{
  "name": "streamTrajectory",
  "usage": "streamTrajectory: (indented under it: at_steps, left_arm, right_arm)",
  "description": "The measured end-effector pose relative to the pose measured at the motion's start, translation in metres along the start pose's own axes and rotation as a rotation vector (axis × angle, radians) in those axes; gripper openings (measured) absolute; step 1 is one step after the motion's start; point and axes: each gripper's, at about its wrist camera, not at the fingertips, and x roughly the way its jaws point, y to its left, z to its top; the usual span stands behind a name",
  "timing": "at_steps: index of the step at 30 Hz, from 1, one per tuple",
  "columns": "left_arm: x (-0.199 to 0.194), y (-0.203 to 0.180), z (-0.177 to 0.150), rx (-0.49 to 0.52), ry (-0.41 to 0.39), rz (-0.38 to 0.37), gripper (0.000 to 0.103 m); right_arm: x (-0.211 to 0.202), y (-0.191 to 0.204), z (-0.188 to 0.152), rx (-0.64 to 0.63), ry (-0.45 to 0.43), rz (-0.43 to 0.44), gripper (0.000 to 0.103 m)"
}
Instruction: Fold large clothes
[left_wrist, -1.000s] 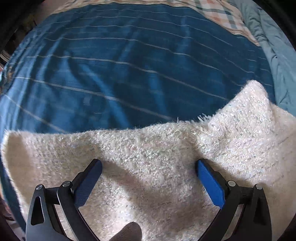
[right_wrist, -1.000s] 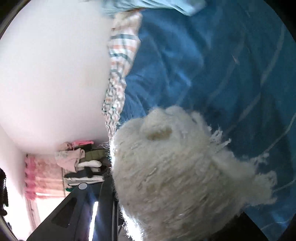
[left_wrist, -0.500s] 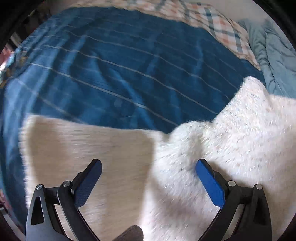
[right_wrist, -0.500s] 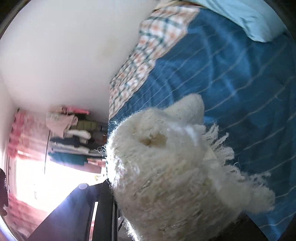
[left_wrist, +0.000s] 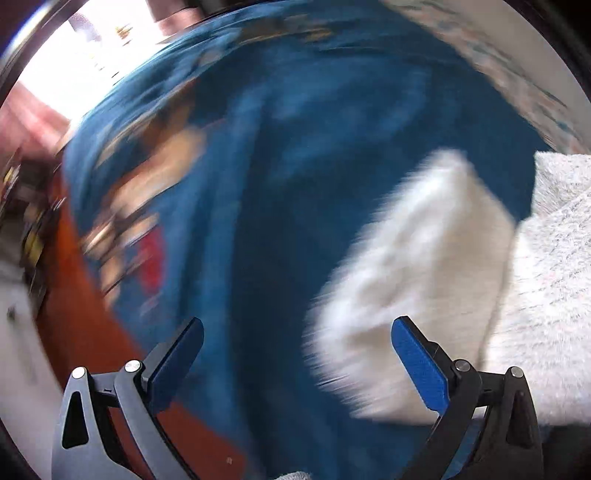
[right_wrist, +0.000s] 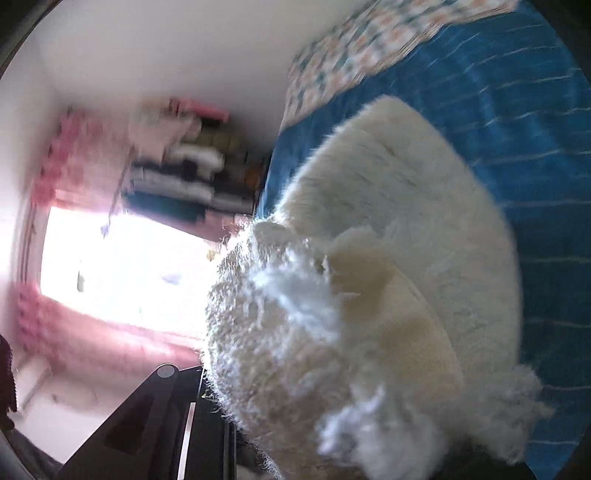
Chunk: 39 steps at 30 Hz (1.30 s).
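left wrist: my left gripper hangs with jaws spread wide, empty, over the blue bedspread; the fluffy white garment lies to the right. right wrist: my right gripper clamps a bunched fold of it.

A bed covered by a deep blue spread with thin pale stripes fills much of both views. A checked cloth in orange, teal and white lies along its far edge, against a plain white wall. Beyond the bed a bright window glares with daylight, framed by pink curtains. Beside it stands a blurred stack of folded clothes. In the left wrist view, reddish-brown floor shows beside the bed.
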Motion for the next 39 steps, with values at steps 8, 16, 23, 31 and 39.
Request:
streamTrajectory:
  at_steps: [8,16,23,31,39]
  left_arm:
    - [-0.001,0.081,-0.018,-0.168,-0.005,0.083,0.103]
    - [-0.015,0.088,-0.012,-0.239,-0.026,-0.074,0.103]
    - [-0.035,0.086,-0.036,-0.373,-0.017,-0.382,0.103]
    - [0.017,0.027,-0.042,-0.350,0.060,-0.471,0.103]
    - [0.021,0.003,-0.024,-0.474,-0.041,-0.480,0.013]
  right_arm:
    - [0.158,0.011,-0.077,-0.135,0.263,-0.162,0.023]
    - [0.211,0.014,-0.103,-0.167,0.451,-0.236,0.032]
    - [0.115,0.006,-0.065,-0.069,0.471,0.025,0.089]
    - [0.043,-0.077,-0.044,0.093,0.369,-0.236,0.089]
    - [0.034,-0.105,-0.031,0.201,0.271,-0.297,0.089]
